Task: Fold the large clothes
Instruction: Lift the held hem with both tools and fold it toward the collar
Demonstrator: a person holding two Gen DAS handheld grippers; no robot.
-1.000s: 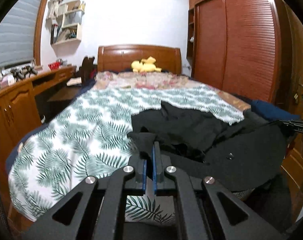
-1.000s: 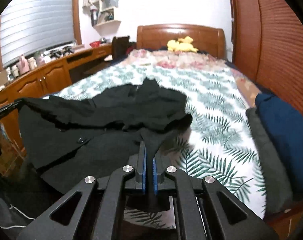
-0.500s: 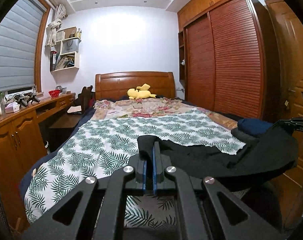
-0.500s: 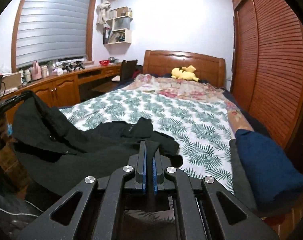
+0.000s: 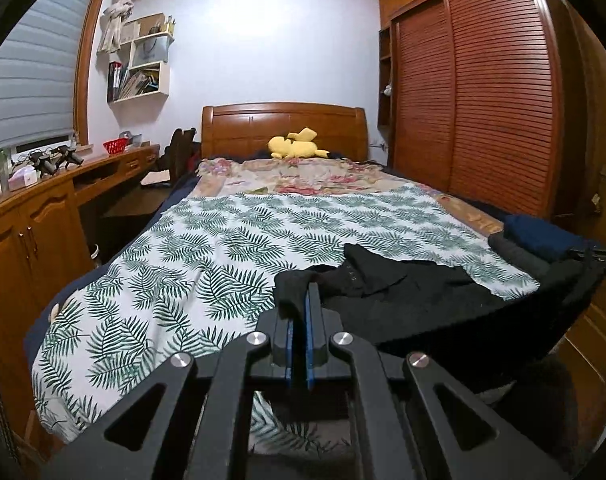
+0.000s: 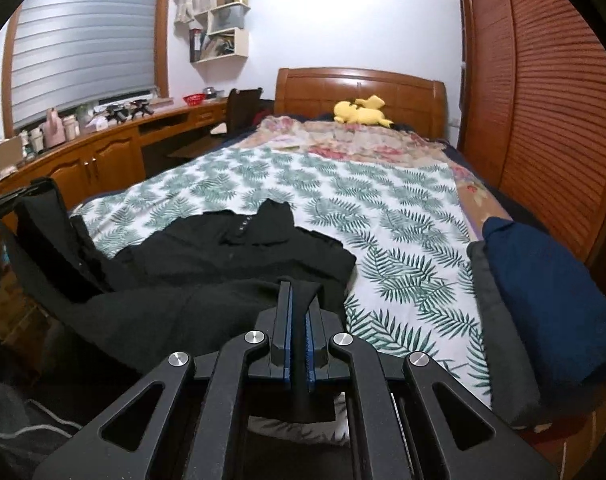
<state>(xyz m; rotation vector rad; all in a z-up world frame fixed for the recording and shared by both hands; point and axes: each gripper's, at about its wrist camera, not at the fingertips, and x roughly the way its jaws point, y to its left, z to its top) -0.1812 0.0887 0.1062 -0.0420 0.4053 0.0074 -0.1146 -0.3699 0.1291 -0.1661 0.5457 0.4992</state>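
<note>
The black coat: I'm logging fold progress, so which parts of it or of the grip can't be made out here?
- Black coat, right wrist view: its near hem drops below the bed edge behind the right tongs.
- Left wrist view: the pinched cloth's edge is hidden between the left tongs.
- Sleeves: lost in dark folds, both views.
- Folded navy garment: type unclear.

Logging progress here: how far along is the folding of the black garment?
Early. Done: only a folded navy blue garment lies at the bed's edge. In hand: left gripper and right gripper each pinch the black buttoned garment, stretched over the fern-print bedspread. Left: spreading it flat and every fold.
</note>
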